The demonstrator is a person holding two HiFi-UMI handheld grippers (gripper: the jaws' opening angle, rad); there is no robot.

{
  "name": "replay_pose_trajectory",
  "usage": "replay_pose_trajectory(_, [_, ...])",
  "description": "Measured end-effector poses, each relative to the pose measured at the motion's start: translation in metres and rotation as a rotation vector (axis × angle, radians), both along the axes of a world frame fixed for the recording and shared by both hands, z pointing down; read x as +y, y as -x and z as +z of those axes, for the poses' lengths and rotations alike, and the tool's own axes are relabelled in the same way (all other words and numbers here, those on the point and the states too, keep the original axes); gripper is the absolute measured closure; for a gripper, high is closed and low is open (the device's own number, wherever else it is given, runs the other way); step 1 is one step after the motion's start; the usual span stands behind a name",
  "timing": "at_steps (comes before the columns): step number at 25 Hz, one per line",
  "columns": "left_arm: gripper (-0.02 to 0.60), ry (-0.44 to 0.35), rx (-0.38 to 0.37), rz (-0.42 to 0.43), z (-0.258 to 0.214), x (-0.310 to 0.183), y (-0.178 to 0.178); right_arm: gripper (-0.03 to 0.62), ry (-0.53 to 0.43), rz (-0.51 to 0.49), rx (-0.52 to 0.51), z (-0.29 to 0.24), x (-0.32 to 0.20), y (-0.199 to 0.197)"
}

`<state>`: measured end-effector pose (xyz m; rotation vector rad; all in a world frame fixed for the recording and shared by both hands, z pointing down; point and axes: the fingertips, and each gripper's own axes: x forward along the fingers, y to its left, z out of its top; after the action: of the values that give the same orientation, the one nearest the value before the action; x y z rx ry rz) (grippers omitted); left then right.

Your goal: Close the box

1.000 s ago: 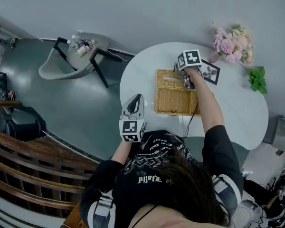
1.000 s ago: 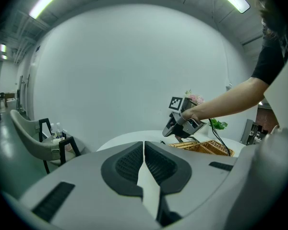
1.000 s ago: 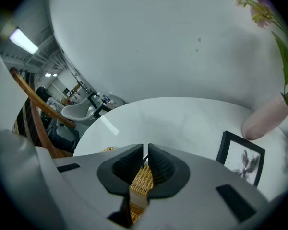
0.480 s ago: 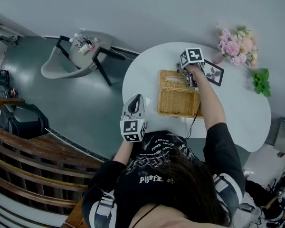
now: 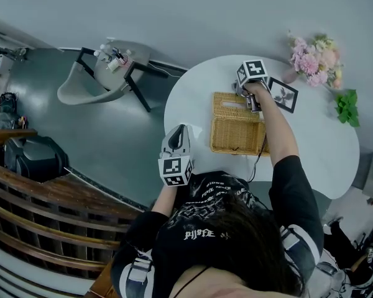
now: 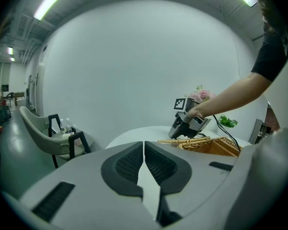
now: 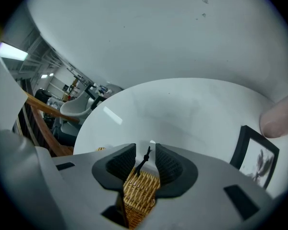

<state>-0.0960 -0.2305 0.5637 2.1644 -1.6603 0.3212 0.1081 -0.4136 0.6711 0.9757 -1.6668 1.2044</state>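
Observation:
A wicker box (image 5: 238, 133) lies on the round white table (image 5: 193, 98), its lid (image 6: 183, 140) lying nearly flat over it. My right gripper (image 5: 249, 99) stands at the box's far edge and points steeply down. In the right gripper view its jaws (image 7: 146, 152) have just been opening and now stand apart. The lid's woven edge (image 7: 140, 189) and a thin black clasp (image 7: 145, 158) sit in the gap, and the pads do not press on them. My left gripper (image 5: 179, 130) hangs off the table's near left side, shut and holding nothing (image 6: 143, 145).
A black picture frame (image 5: 282, 95), a pink vase of flowers (image 5: 314, 58) and a green plant (image 5: 347, 106) stand beyond and right of the box. A black cable (image 5: 259, 151) trails over the box from my right gripper. A grey chair (image 5: 90, 82) stands on the floor to the left.
The right jaws, pinched on the wicker lid's edge a second ago, have parted. The right gripper has sunk a little and tipped further down. The left gripper stays shut.

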Motion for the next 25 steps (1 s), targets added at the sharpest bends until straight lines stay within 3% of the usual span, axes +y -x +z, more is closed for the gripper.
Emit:
replay_pose_trajectory(8, [0.552, 0.001, 0.005, -0.008, 0.001, -0.002, 0.003, 0.448, 0.058, -0.03, 0.053, 0.011, 0.005, 0.0])
replay_pose_trajectory(14, [0.552, 0.015, 0.019, -0.002, 0.006, -0.001, 0.003, 0.512, 0.076, -0.068, 0.063, 0.013, 0.009, 0.001])
replay_pose_trajectory(16, [0.552, 0.024, 0.033, -0.006, 0.008, 0.001, 0.005, 0.548, 0.071, -0.059, 0.062, 0.012, 0.007, 0.001])
replay_pose_trajectory(21, [0.552, 0.024, 0.036, 0.001, 0.009, 0.004, 0.004, 0.553, 0.056, -0.003, 0.019, 0.006, 0.002, 0.003])
replay_pose_trajectory(25, [0.552, 0.016, 0.038, 0.017, 0.006, 0.004, 0.0, 0.554, 0.027, -0.014, 0.013, 0.0, 0.002, 0.005])
